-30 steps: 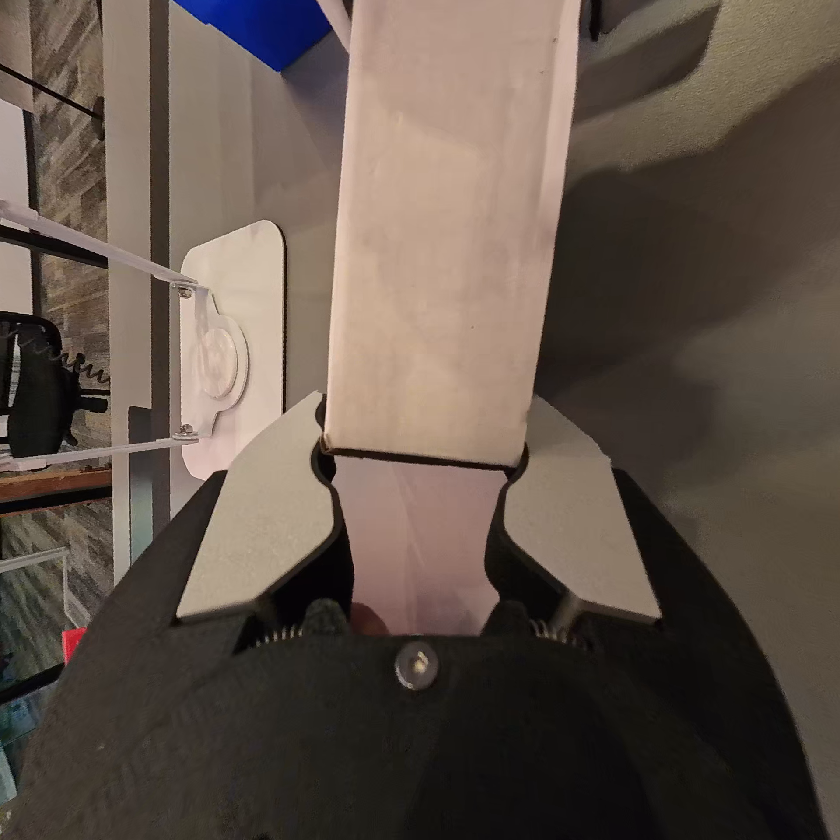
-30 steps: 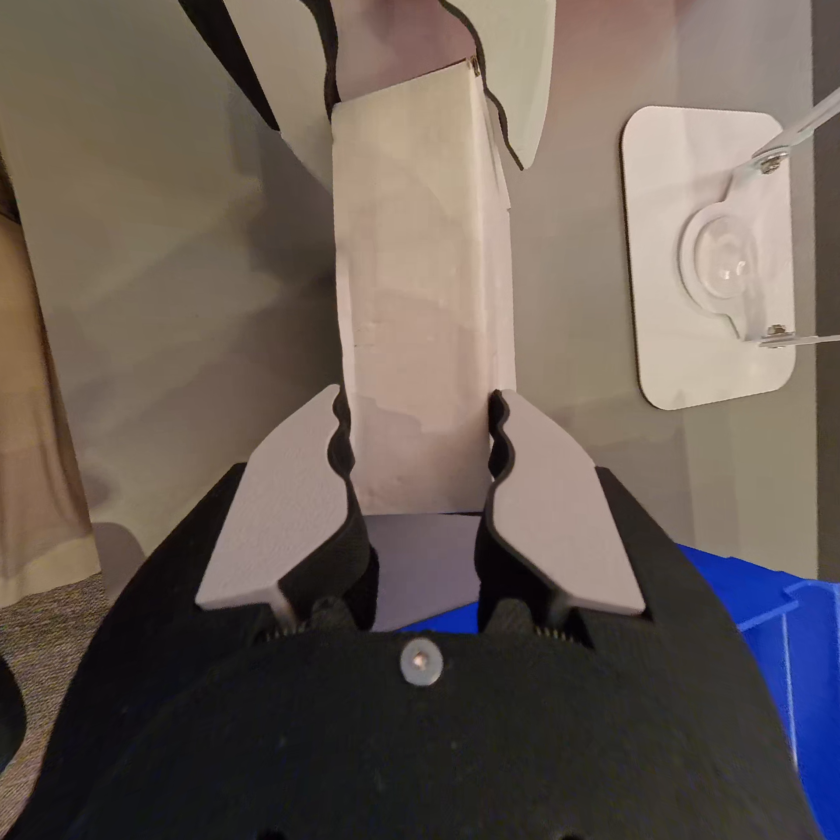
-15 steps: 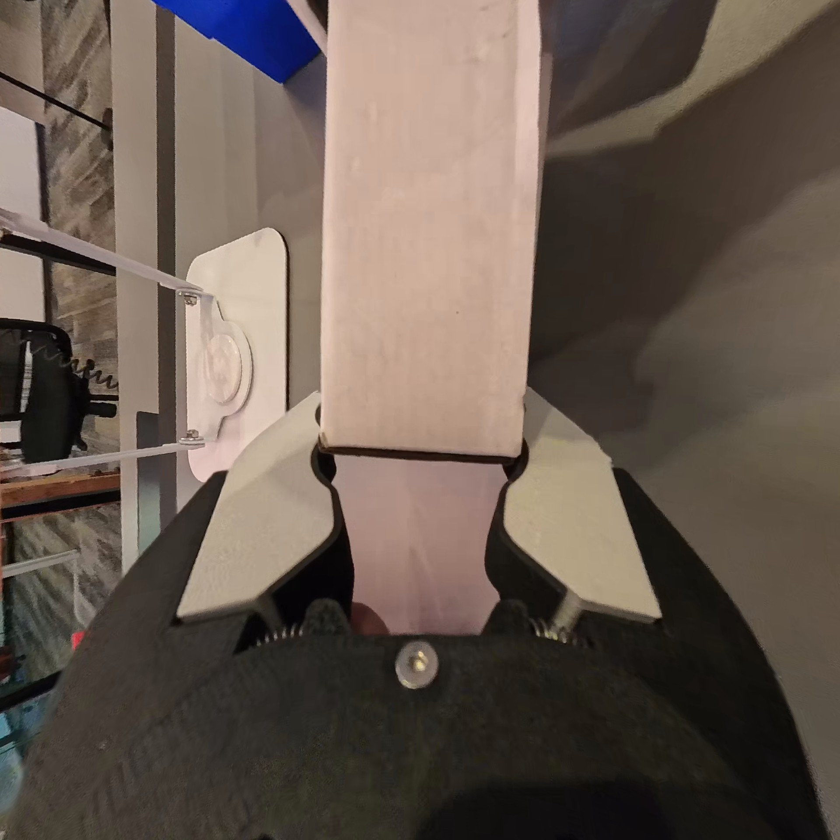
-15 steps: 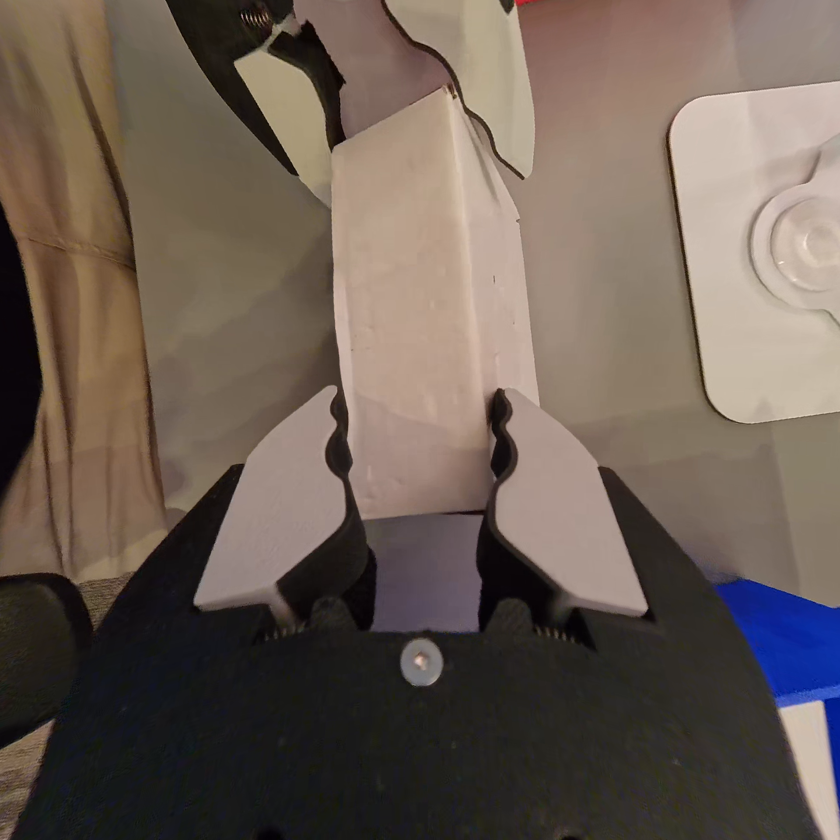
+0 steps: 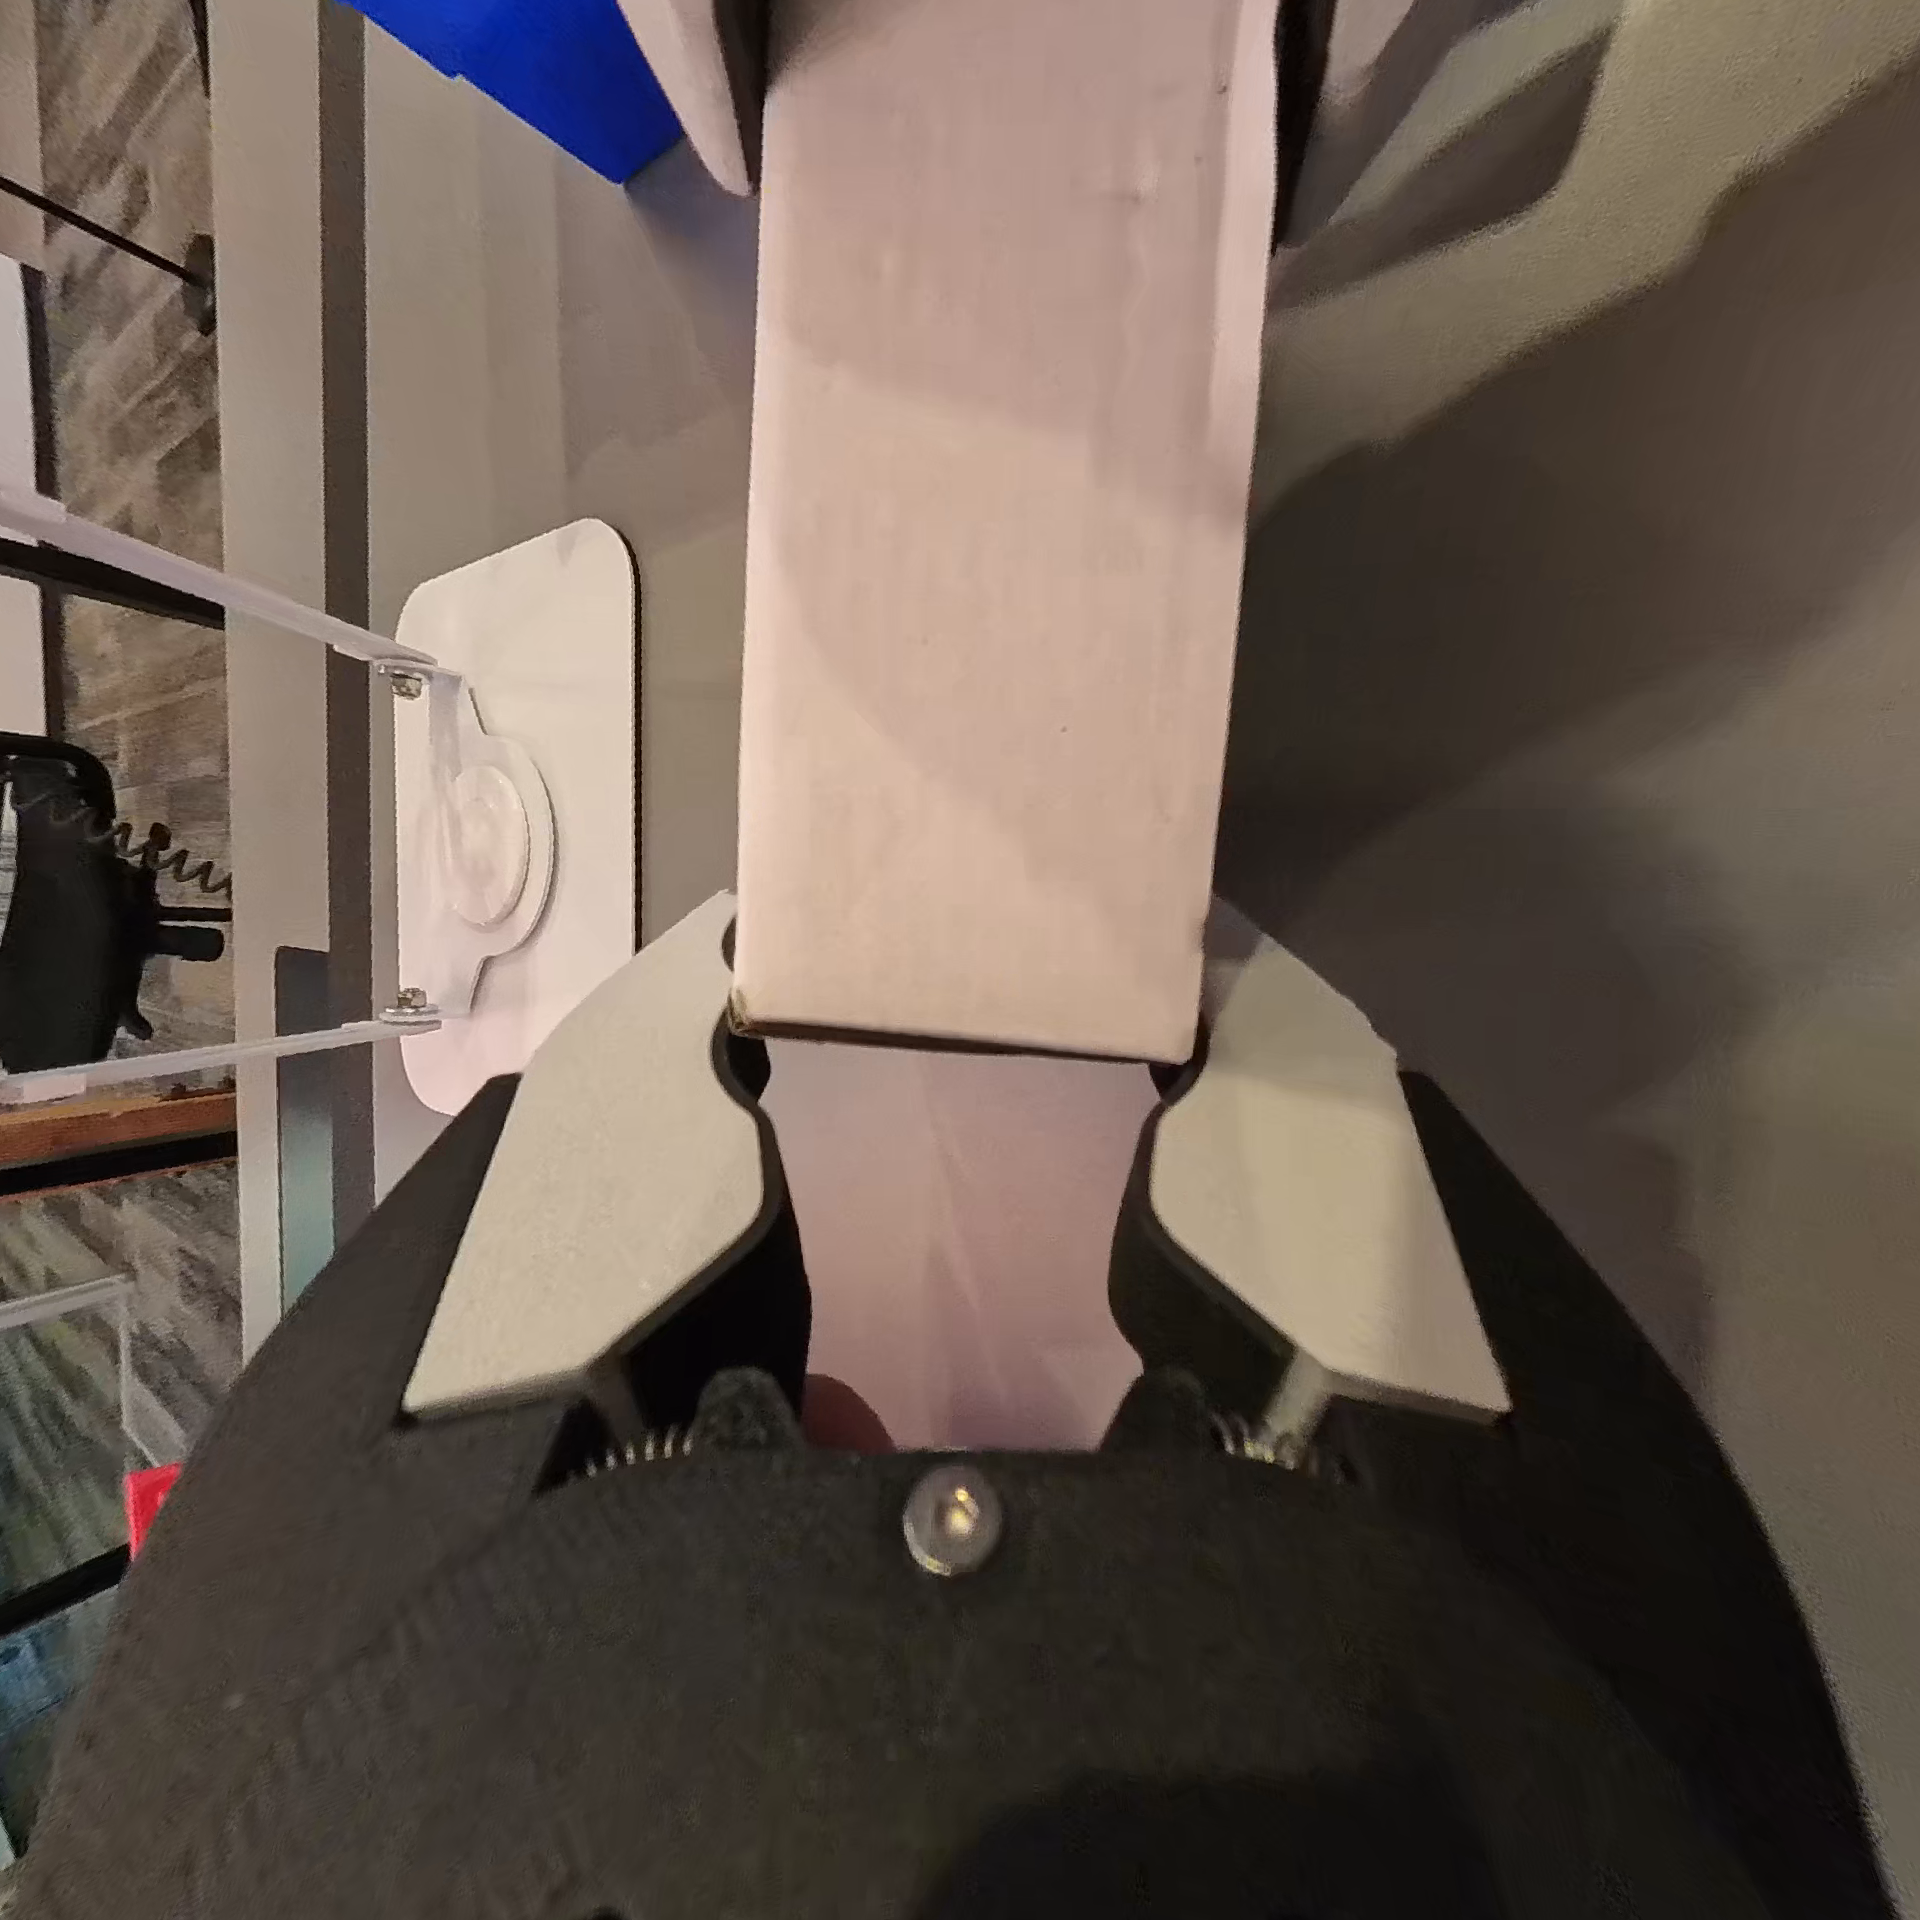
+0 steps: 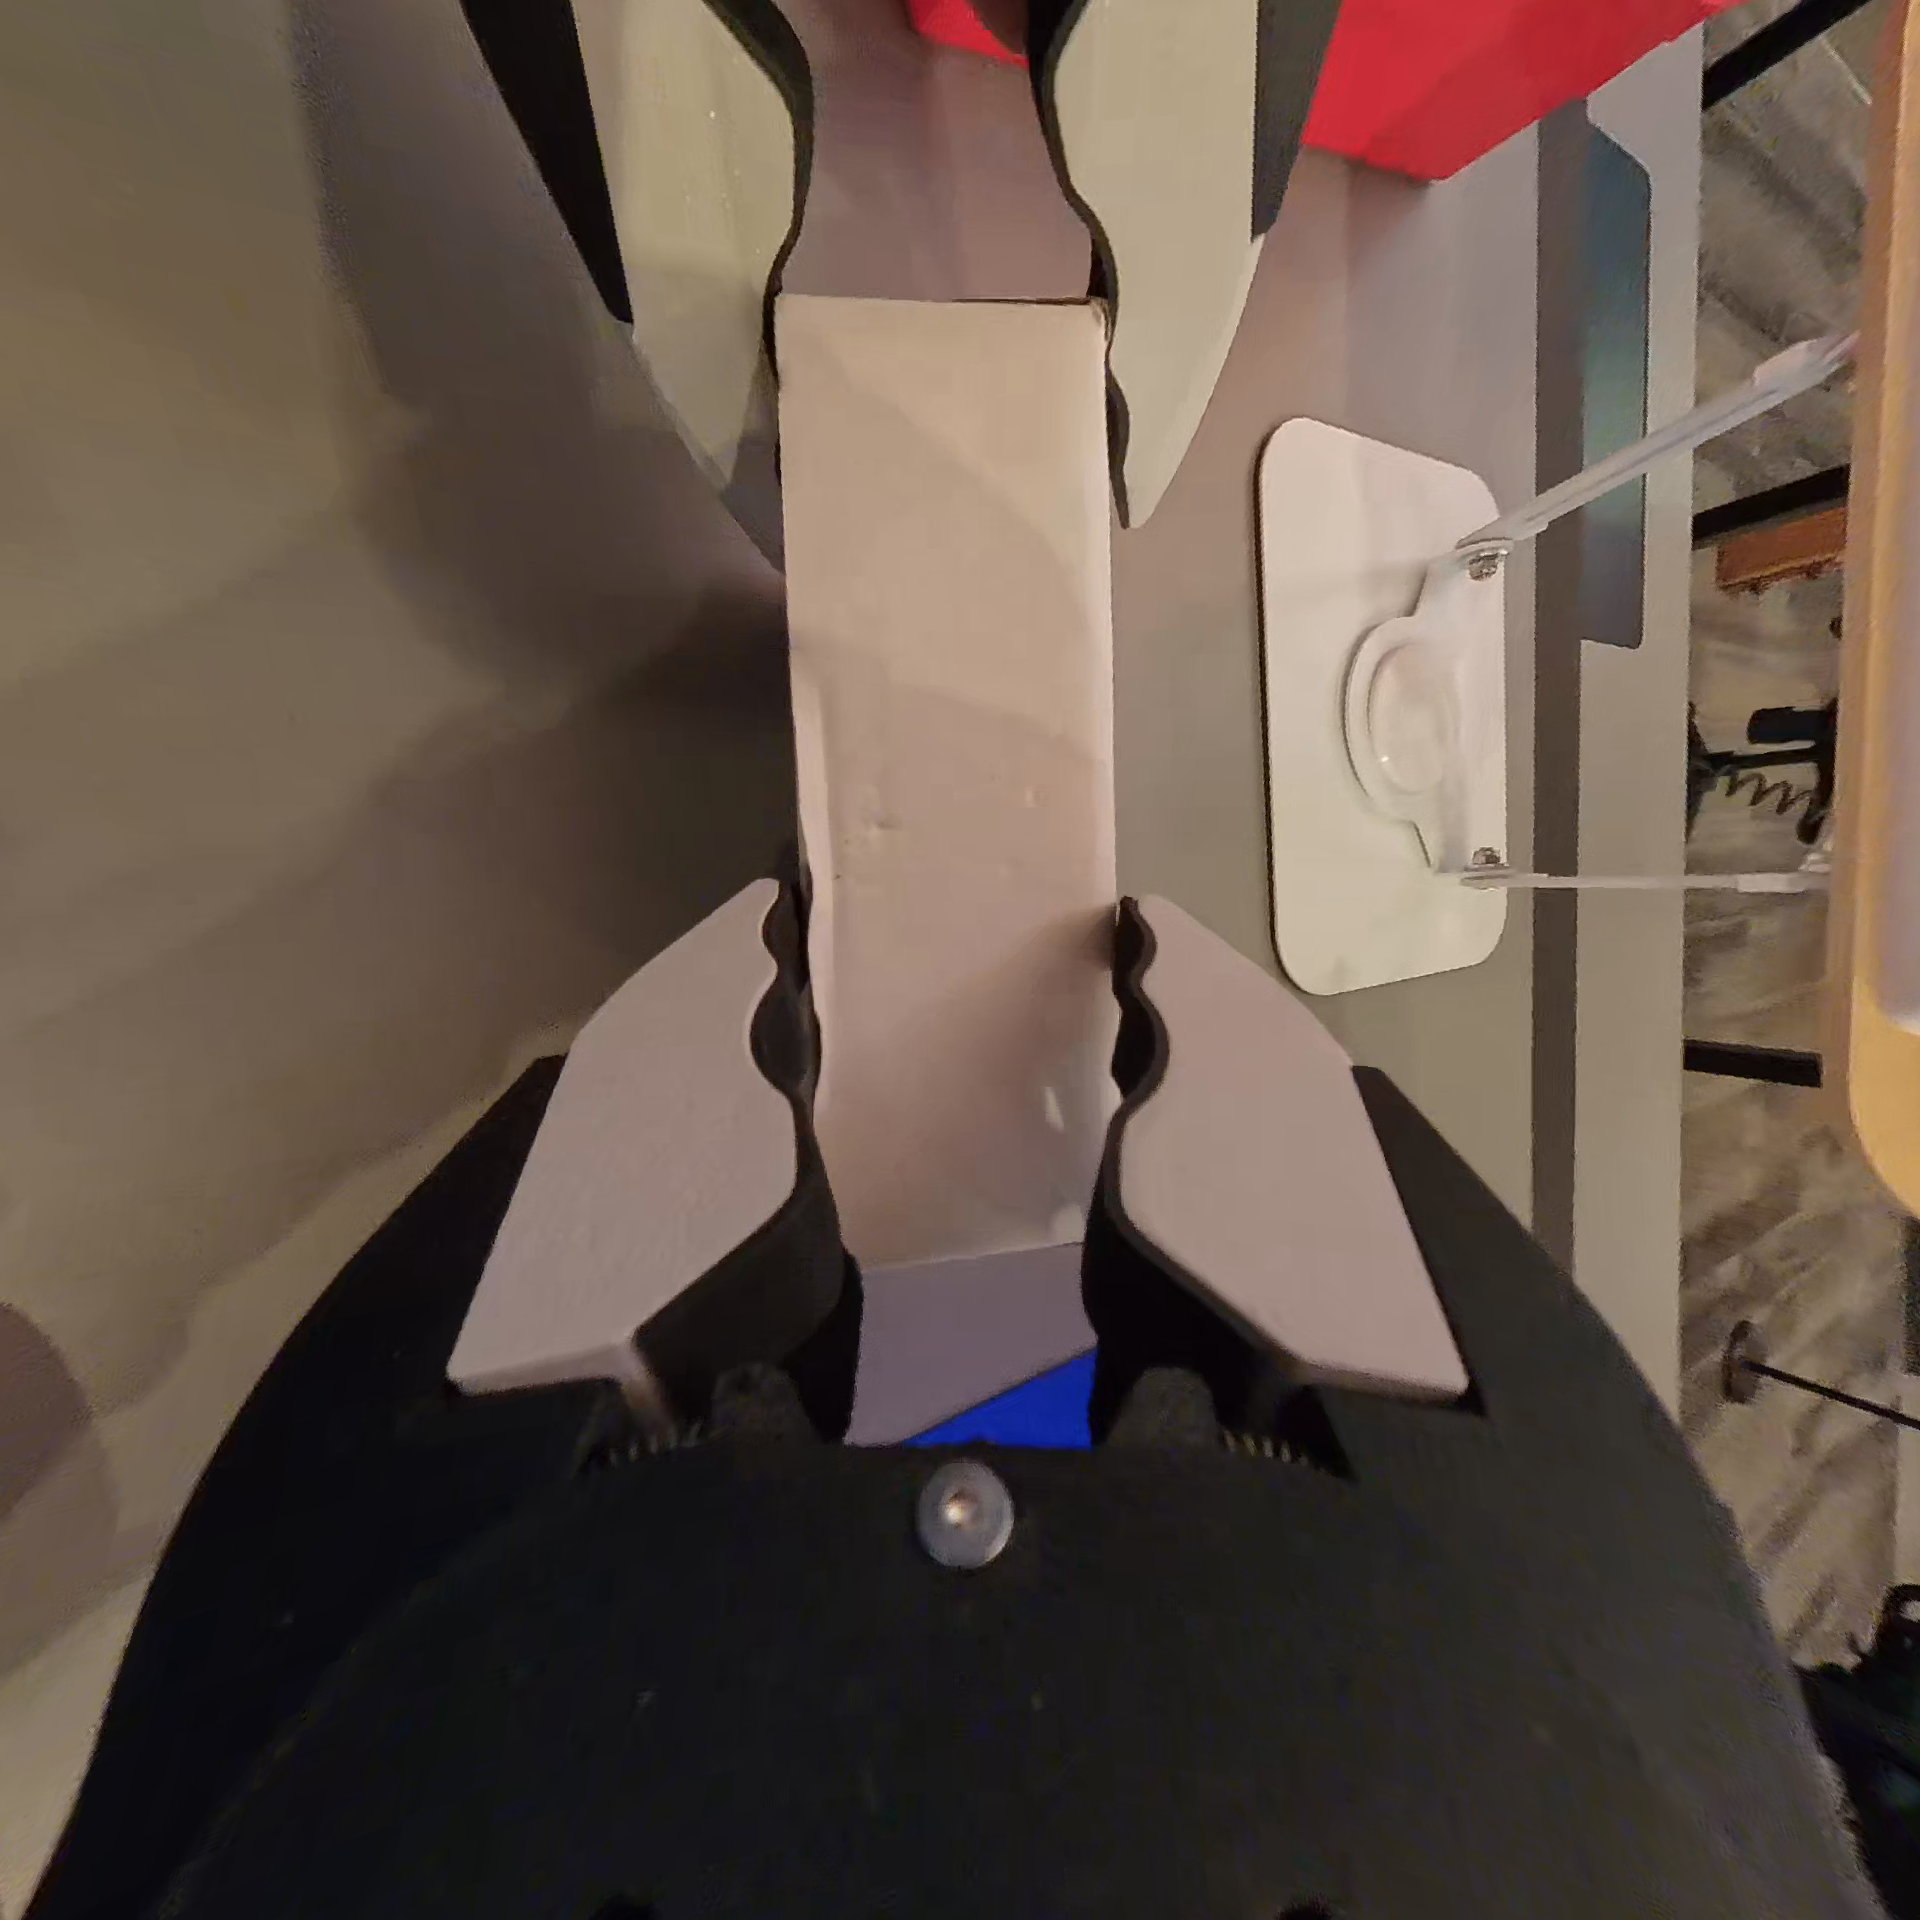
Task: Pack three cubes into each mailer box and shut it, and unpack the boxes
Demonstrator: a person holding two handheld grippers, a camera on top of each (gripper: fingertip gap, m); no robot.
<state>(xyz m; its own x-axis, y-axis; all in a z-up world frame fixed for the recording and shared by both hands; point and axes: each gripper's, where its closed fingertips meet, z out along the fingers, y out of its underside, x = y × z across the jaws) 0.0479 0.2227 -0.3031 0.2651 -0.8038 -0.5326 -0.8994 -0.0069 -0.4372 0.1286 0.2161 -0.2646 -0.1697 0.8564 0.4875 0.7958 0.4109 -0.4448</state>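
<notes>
A white mailer box (image 5: pixel 997 582) is held up off the grey table (image 5: pixel 1558 727) between the two tools, one at each end; the left tongs (image 5: pixel 966 997) are closed onto its near end, each fingertip (image 5: pixel 665 1049) pressed against a side of the cardboard, and the box runs straight away from them toward the other tool, whose pale fingers flank its far end at the top of the left wrist view; from the other side the right tongs (image 6: pixel 961 935) pinch the opposite end the same way, their wavy pads (image 6: pixel 779 997) touching both long faces, with the left tongs (image 6: pixel 935 260) clamped on the far end of the mailer box (image 6: pixel 945 727); the box looks shut, its flat white face turned to each camera, though what is inside it cannot be seen; beside it on the table lies a white plate (image 6: pixel 1382 707) with a clear dome and thin clear struts screwed to it, close to the box but not touching; a blue bin (image 5: pixel 530 73) shows behind the far end in the left wrist view, and a red bin (image 6: pixel 1455 73) sits beyond the left tongs in the right wrist view.
</notes>
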